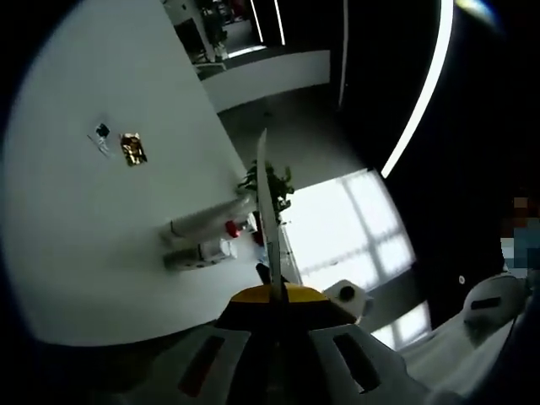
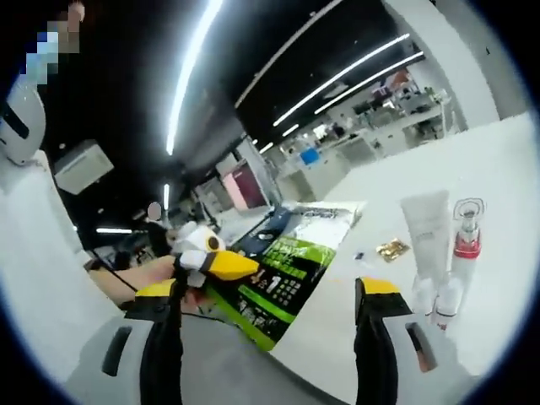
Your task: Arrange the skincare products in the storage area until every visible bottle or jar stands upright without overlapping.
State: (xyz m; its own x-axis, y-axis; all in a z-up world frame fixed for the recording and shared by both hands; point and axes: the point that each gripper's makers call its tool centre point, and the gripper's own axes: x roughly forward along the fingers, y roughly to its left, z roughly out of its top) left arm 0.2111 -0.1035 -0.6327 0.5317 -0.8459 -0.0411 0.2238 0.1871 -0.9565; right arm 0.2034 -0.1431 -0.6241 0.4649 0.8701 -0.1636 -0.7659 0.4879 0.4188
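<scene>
Lower centre of the left gripper view: left gripper (image 1: 274,295), jaws pressed together on a thin green packet (image 1: 267,211), seen edge-on as a pale blade running up the frame. Same grip at left centre of the right gripper view, yellow tips pinching one corner of the packet over the near edge of the white table (image 2: 506,169). Along the bottom of that view: right gripper (image 2: 268,291), jaws wide apart and holding nothing, the packet lying beyond the gap.

Right of that frame: white tube (image 2: 428,224) upright on its cap, close beside a clear pump bottle (image 2: 466,232) with a red collar; touching or not, impossible to tell. Just left of the pair, a small gold sachet (image 2: 392,249) lying flat.

Likely hazards, by judgement only:
- A broad, floppy packet swung in toward the table and clipping the tube or the bottle, both tall and narrow-footed.
- Slipping out of so slight a corner pinch.
- Landing across the sachet or leaning on the tube, hence overlap.

Safer to add a second hold with the open claw before lowering, and to set down well apart from the standing pair
</scene>
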